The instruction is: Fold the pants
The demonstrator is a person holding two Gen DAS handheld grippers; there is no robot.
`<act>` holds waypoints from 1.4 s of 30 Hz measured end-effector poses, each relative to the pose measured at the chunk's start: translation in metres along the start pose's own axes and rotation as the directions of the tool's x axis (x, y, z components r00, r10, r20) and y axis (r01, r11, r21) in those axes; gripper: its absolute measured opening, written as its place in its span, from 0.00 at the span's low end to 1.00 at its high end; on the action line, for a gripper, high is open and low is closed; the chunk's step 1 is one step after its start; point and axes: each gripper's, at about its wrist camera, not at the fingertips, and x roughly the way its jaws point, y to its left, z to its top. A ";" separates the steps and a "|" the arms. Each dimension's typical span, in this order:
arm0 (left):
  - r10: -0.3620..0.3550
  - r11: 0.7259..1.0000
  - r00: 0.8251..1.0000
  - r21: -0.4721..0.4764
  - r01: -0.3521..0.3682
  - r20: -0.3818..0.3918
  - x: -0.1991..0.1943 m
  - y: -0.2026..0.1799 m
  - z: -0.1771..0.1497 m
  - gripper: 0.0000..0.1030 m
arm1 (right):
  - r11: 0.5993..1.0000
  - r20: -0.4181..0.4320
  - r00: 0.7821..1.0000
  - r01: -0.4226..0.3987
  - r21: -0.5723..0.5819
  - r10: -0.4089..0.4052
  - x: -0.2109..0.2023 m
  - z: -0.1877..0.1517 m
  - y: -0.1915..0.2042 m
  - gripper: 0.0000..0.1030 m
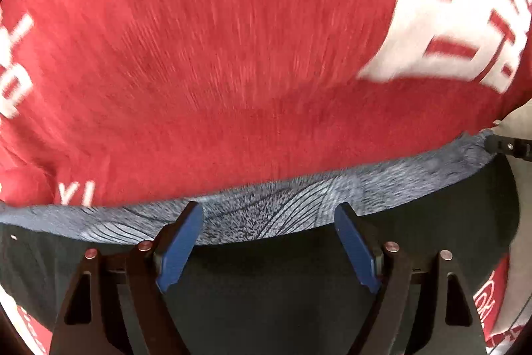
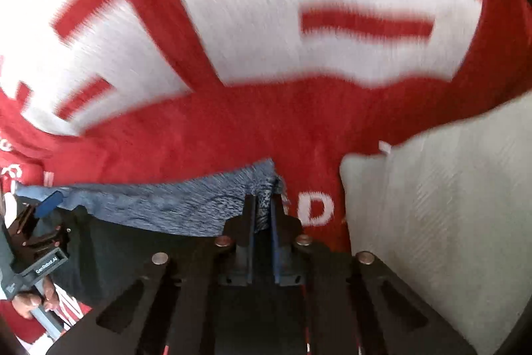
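Note:
The pants are dark with a blue-grey patterned waistband [image 1: 299,198], held stretched above a red cloth. My left gripper [image 1: 267,215] is open, its blue pads [image 1: 179,252] just below the waistband edge, with nothing between them. My right gripper [image 2: 263,205] is shut on the right corner of the waistband [image 2: 186,205]. The dark body of the pants [image 1: 266,288] hangs below the band toward the cameras. The left gripper also shows at the far left of the right wrist view [image 2: 50,202], and the right gripper at the right edge of the left wrist view [image 1: 508,146].
A red cloth with large white lettering [image 1: 199,55] covers the surface under the pants. A pale grey-white cushion or fabric [image 2: 449,205] lies at the right. The person's hand [image 2: 33,298] holds the left gripper's handle.

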 end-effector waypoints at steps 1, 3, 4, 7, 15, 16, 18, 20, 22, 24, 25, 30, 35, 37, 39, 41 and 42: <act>0.004 1.000 1.000 0.008 -0.004 0.015 -0.004 0.000 0.001 0.80 | 1.000 0.016 1.000 0.006 -0.027 -0.006 -0.003 0.005 0.003 0.08; 0.030 0.999 1.000 0.016 -0.030 -0.001 0.003 0.001 0.002 0.80 | 1.000 0.009 1.000 0.006 -0.019 -0.006 0.003 0.010 0.002 0.08; 0.046 0.999 0.998 0.008 -0.045 -0.038 0.012 0.003 0.001 0.80 | 1.000 -0.029 1.000 -0.009 0.012 0.010 0.015 0.013 -0.004 0.10; 0.037 0.998 0.997 -0.040 -0.040 -0.073 0.019 0.011 -0.004 0.80 | 1.000 -0.101 0.995 -0.008 0.025 0.010 0.032 0.013 -0.008 0.19; -0.032 0.999 0.997 -0.026 0.030 -0.064 -0.005 0.008 -0.021 0.80 | 1.000 0.082 0.997 -0.010 -0.002 0.010 -0.035 -0.028 0.033 0.34; -0.013 1.000 0.997 -0.006 0.012 -0.076 0.004 0.002 -0.023 0.80 | 0.999 0.063 0.997 -0.052 0.000 0.051 -0.031 -0.036 0.042 0.34; 0.038 0.999 0.997 0.025 -0.037 -0.066 0.022 -0.002 -0.023 0.94 | 0.998 0.013 0.998 -0.069 -0.015 0.069 -0.013 -0.047 0.055 0.34; 0.033 0.998 0.998 -0.052 -0.035 -0.044 0.030 0.014 -0.017 1.00 | 0.999 -0.039 0.999 -0.006 -0.032 0.005 0.014 -0.058 0.062 0.34; 0.051 0.994 0.998 -0.097 -0.055 -0.047 0.031 0.034 -0.011 1.00 | 0.999 0.024 1.000 -0.003 -0.045 0.004 0.020 -0.072 0.059 0.34; 0.095 0.991 0.995 -0.095 -0.098 -0.044 0.030 0.053 -0.007 1.00 | 0.999 0.037 0.999 -0.001 -0.052 0.002 0.017 -0.077 0.055 0.34; 0.126 0.986 0.991 -0.099 -0.130 -0.051 0.028 0.065 -0.007 1.00 | 0.999 0.036 0.999 0.006 -0.053 -0.004 0.012 -0.080 0.047 0.34; 0.215 0.959 0.973 -0.169 -0.226 -0.080 -0.003 0.125 -0.023 1.00 | 0.996 0.023 0.998 0.064 0.057 -0.066 -0.009 -0.081 0.020 0.34; 0.253 0.948 0.966 -0.186 -0.260 -0.058 -0.015 0.152 -0.032 1.00 | 0.997 0.097 0.993 -0.066 0.035 0.063 -0.032 -0.078 0.061 0.33; 0.274 0.928 0.955 -0.229 -0.293 -0.114 0.007 0.159 -0.039 1.00 | 0.997 0.094 0.992 -0.081 -0.012 0.081 -0.021 -0.066 0.083 0.33; 0.249 0.916 0.959 -0.288 -0.279 -0.135 0.023 0.179 -0.046 1.00 | 0.994 0.068 0.992 -0.100 -0.034 0.102 -0.001 -0.055 0.103 0.33; 0.227 0.904 0.968 -0.344 -0.252 -0.111 0.024 0.189 -0.047 1.00 | 0.998 0.050 0.998 -0.027 -0.063 0.031 0.020 -0.044 0.107 0.32; 0.219 0.903 0.969 -0.352 -0.244 -0.112 0.023 0.192 -0.047 1.00 | 0.997 0.070 0.997 -0.023 -0.072 0.028 0.024 -0.043 0.105 0.30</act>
